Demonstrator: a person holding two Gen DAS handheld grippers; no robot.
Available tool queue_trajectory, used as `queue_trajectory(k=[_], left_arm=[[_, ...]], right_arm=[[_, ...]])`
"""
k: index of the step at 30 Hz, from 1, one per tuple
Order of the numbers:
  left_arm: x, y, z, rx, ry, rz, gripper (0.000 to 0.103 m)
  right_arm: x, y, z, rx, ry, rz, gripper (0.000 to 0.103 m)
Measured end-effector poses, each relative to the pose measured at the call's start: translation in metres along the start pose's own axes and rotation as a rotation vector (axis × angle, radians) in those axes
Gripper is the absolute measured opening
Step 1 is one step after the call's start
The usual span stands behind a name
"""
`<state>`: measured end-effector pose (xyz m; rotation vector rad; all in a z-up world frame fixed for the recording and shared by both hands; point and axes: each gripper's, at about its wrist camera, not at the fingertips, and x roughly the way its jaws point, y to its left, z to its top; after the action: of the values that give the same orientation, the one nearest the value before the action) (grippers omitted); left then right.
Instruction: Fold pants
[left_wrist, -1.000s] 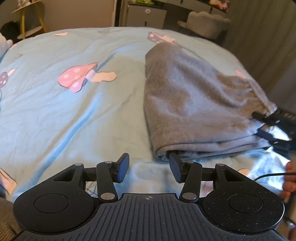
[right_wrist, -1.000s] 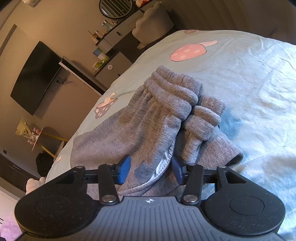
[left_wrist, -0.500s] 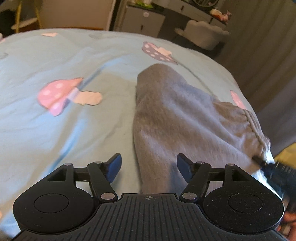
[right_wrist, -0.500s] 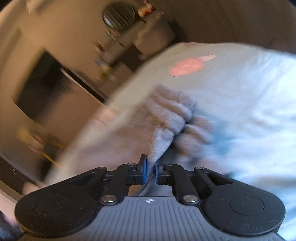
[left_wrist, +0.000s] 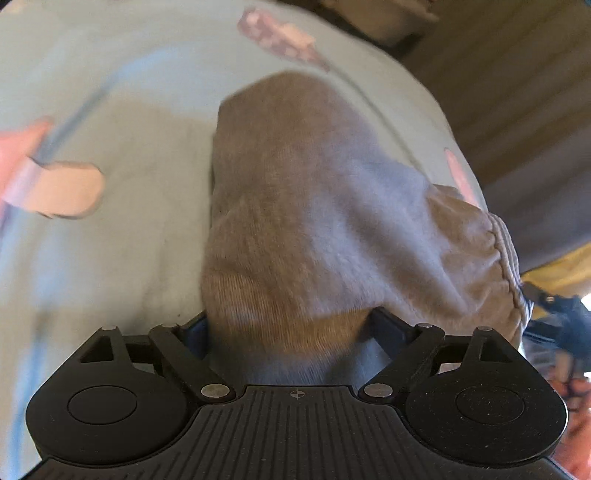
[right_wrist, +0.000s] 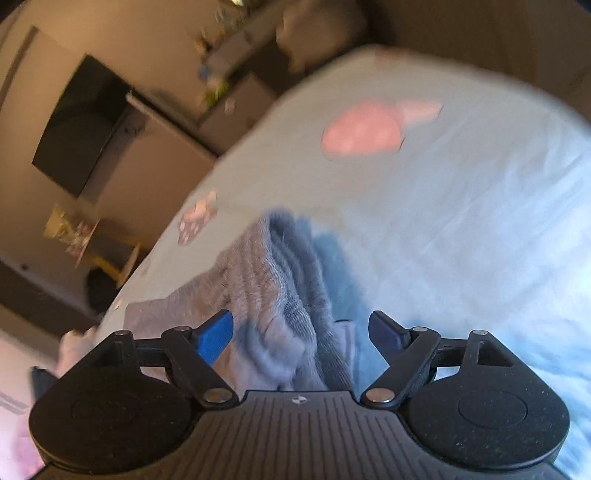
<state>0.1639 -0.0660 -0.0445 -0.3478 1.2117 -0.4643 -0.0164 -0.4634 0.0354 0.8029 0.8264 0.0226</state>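
The grey pants (left_wrist: 317, 206) lie folded on the bed (left_wrist: 129, 110) — soft knit, ribbed waistband bunched — between both opening grippers, left (left_wrist: 290, 326) and right (right_wrist: 301, 330), neither gripping.

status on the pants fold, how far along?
Done: gray pants already lie folded in layers on the bedspread. In hand: nothing clamped; left gripper and right gripper are both opening, cloth between their jaws. Left: probably one last fold or tidy.
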Motion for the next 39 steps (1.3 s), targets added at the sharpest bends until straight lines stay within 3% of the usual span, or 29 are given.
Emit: queue_trajectory(k=[2,4,7,9,11,14,16,20,22,26,29,32,36,37,38,39], left_arm=[[0.008,0.005,0.006,-0.014,-0.001,-0.036,0.095],[0.013,0.002,0.012,-0.005,-0.006,-0.057,0.095],[0.024,-0.006,0.018,0.046,-0.012,-0.052,0.094],[0.025,-0.011,0.018,0.082,-0.029,-0.034,0.086],[0.021,-0.014,0.015,0.104,-0.042,-0.038,0.067],[0.014,-0.014,0.014,0.108,-0.044,-0.053,0.052],[0.011,-0.014,0.014,0.106,-0.047,-0.056,0.053],[0.019,-0.010,0.010,0.091,-0.050,-0.053,0.076],[0.020,-0.016,0.008,0.092,-0.062,-0.038,0.076],[0.008,-0.024,0.009,0.075,-0.070,-0.034,0.042],[-0.008,-0.024,0.012,0.080,-0.077,-0.046,0.038],[-0.031,-0.035,0.020,0.101,-0.114,-0.051,0.038],[-0.072,-0.031,0.044,0.117,-0.225,-0.031,0.039],[-0.079,-0.026,0.053,0.095,-0.234,-0.030,0.045],[-0.084,-0.019,0.062,0.062,-0.233,-0.023,0.062],[-0.087,-0.009,0.071,0.015,-0.225,0.003,0.072]], right_arm=[[0.030,-0.006,0.010,0.016,0.109,0.073,0.082],[0.057,-0.011,0.016,0.022,0.187,0.075,0.083],[0.072,-0.013,0.023,0.059,0.166,0.136,0.082],[0.073,-0.010,0.022,0.046,0.139,0.121,0.066],[0.067,-0.004,0.012,0.006,0.112,0.097,0.059],[0.061,0.004,0.006,-0.015,0.099,0.080,0.057],[0.064,0.006,0.009,-0.001,0.110,0.063,0.060],[0.075,0.010,0.015,0.011,0.138,0.043,0.065],[0.073,0.015,0.011,0.010,0.117,0.008,0.063],[0.065,0.052,-0.001,-0.126,0.058,-0.101,0.054],[0.051,0.071,0.000,-0.152,0.032,-0.061,0.051],[0.044,0.094,0.009,-0.157,0.001,0.005,0.050],[0.048,0.126,0.025,-0.193,-0.051,0.074,0.050],[0.052,0.131,0.031,-0.182,-0.066,0.091,0.050],[0.058,0.134,0.038,-0.165,-0.078,0.111,0.053],[0.064,0.136,0.044,-0.145,-0.080,0.126,0.062]])
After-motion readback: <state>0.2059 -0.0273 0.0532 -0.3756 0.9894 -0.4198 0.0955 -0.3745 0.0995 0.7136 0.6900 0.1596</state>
